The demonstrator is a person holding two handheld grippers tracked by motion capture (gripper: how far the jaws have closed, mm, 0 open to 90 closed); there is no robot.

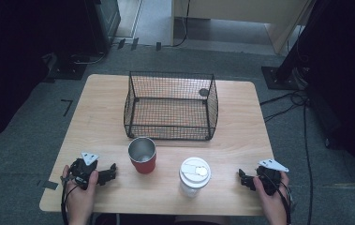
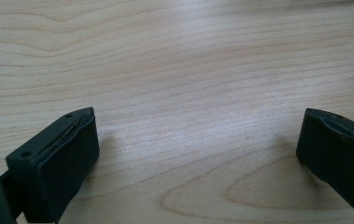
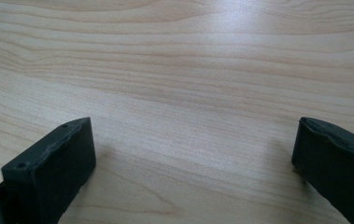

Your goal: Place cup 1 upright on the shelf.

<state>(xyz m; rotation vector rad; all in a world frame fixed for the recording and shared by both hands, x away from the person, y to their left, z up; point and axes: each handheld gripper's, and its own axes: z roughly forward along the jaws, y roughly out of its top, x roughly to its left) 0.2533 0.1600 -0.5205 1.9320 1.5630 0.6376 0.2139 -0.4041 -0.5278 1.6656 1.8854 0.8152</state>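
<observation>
High view: we hold both grippers, left (image 1: 113, 171) and right (image 1: 241, 177), jaws spread, empty; cup (image 1: 142, 154), tumbler (image 1: 195, 176) untouched, basket (image 1: 171, 106) empty.

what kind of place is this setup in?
Probably a lab or office corner set up for recording, not a home. A bare wooden table stands on grey carpet, with cables trailing past dark stand bases. On the table sit staged props: a wire basket and two cups.

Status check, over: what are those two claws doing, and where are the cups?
Left claw and right claw open, resting on table. Red cup and lidded white cup upright between them, untouched. Wire basket behind; nothing blocking.
</observation>
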